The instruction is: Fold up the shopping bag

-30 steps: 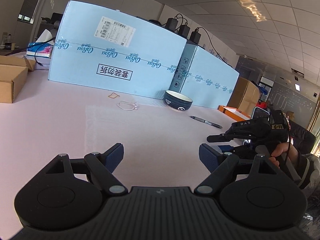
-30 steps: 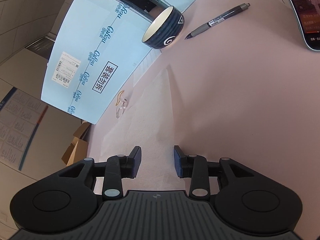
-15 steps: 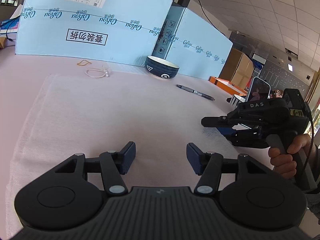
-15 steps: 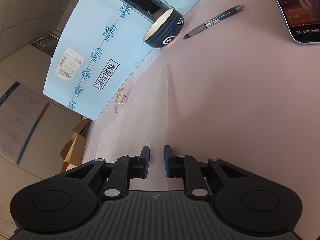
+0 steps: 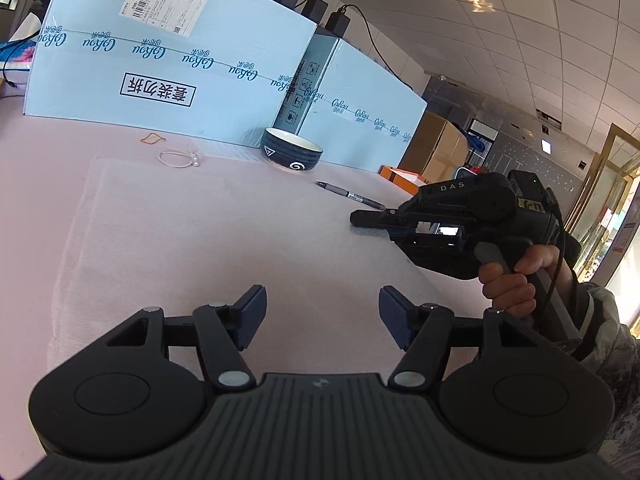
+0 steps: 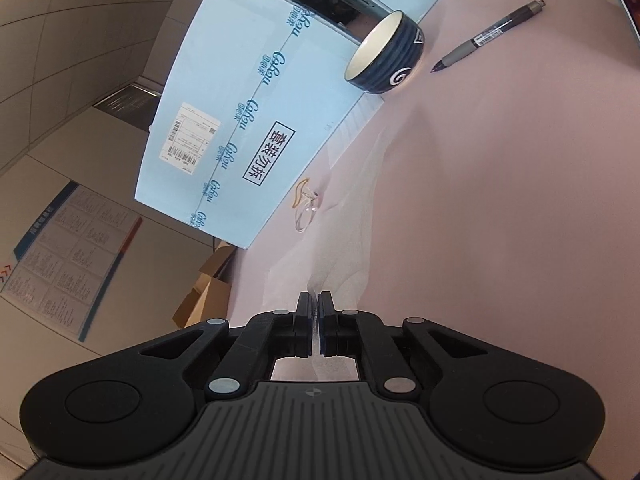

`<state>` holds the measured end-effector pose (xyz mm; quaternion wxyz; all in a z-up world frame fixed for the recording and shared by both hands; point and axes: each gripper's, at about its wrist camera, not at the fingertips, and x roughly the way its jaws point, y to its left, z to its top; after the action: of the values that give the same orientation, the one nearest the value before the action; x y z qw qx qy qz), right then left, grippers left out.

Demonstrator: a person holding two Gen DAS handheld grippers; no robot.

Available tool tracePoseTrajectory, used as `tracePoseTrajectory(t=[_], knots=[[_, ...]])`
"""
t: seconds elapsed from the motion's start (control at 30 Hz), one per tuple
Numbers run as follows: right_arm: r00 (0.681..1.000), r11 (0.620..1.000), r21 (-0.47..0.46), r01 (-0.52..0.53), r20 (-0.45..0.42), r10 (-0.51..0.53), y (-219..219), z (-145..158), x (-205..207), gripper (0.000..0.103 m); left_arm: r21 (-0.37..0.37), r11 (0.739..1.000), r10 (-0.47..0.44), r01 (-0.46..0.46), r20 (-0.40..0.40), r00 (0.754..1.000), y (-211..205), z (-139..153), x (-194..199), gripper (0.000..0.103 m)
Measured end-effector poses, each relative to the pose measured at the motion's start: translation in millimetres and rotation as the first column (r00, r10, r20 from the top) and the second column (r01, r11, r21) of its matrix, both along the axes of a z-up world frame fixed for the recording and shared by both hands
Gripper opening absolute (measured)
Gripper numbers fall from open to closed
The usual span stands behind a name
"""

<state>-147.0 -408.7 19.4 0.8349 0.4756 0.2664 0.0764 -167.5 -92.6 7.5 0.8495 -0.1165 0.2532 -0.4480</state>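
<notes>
A thin, translucent white shopping bag (image 5: pixel 208 236) lies flat on the pink table. My left gripper (image 5: pixel 322 316) is open, its blue pads just above the bag's near edge. My right gripper (image 6: pixel 315 300) is shut on the bag's right edge (image 6: pixel 340 256) and lifts it slightly, so the film puckers. In the left wrist view the right gripper (image 5: pixel 360 218) is seen side-on at the bag's right edge, held by a hand.
A dark blue bowl (image 5: pixel 292 154) and a pen (image 5: pixel 350 196) lie beyond the bag. Large light-blue boxes (image 5: pixel 168 80) stand behind. A rubber band (image 5: pixel 151 139) and a white cord loop (image 5: pixel 178 158) lie at the far left. Cardboard boxes (image 6: pixel 204 292) sit further off.
My right gripper has closed from open onto the bag's edge. My left gripper opened wider and shifted over the bag's near edge; the view tilted.
</notes>
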Motion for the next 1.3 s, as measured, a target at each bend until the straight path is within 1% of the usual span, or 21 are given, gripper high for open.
tracePoseTrajectory(t=[0.1,0.2,0.3,0.43,0.57,0.7,0.8,0.9,1.03,1.2,1.27,1.3], knots=[[0.998,0.998,-0.019,-0.056,0.039,0.056,21,15,15,0.004,-0.032,0.998,-0.055,0.054,-0.021,0.998,-2,-4,-2,0.063],[0.993,0.994,-0.038,-0.105,0.053,0.107,40,26,27,0.004,-0.021,0.994,-0.107,0.107,-0.011,0.994,-11,-8,-5,0.066],[0.988,0.989,-0.051,-0.142,0.056,0.144,54,34,35,0.004,-0.011,0.989,-0.151,0.151,-0.006,0.989,-19,-11,-6,0.067],[0.979,0.978,-0.067,-0.200,0.035,0.202,78,35,50,0.004,-0.025,0.984,-0.177,0.177,-0.021,0.984,-21,-16,-6,0.068],[0.968,0.966,-0.061,-0.251,0.001,0.251,103,24,70,0.006,-0.050,0.990,-0.131,0.130,-0.006,0.991,-2,-15,-10,0.068],[0.958,0.958,-0.032,-0.284,-0.044,0.283,126,4,94,0.006,-0.089,0.996,-0.023,0.023,0.001,1.000,34,-11,-15,0.072],[0.954,0.956,-0.016,-0.292,-0.079,0.290,141,-10,108,0.006,-0.117,0.991,0.062,-0.063,-0.016,0.998,60,-12,-17,0.073],[0.955,0.960,0.005,-0.280,-0.103,0.279,148,-19,117,0.006,-0.144,0.983,0.108,-0.113,-0.045,0.993,76,-14,-15,0.073],[0.948,0.954,-0.004,-0.299,-0.118,0.297,160,-23,119,0.006,-0.147,0.981,0.119,-0.126,-0.059,0.991,87,-17,-14,0.073],[0.947,0.957,-0.032,-0.289,-0.159,0.281,164,-30,117,0.007,-0.134,0.981,0.133,-0.142,-0.071,0.988,87,-19,-10,0.073],[0.945,0.957,-0.024,-0.289,-0.167,0.281,163,-34,117,0.014,-0.133,0.980,0.139,-0.147,-0.072,0.988,88,-19,-9,0.073],[0.945,0.957,-0.011,-0.291,-0.159,0.285,162,-35,116,0.016,-0.131,0.980,0.144,-0.152,-0.072,0.987,89,-19,-9,0.073]])
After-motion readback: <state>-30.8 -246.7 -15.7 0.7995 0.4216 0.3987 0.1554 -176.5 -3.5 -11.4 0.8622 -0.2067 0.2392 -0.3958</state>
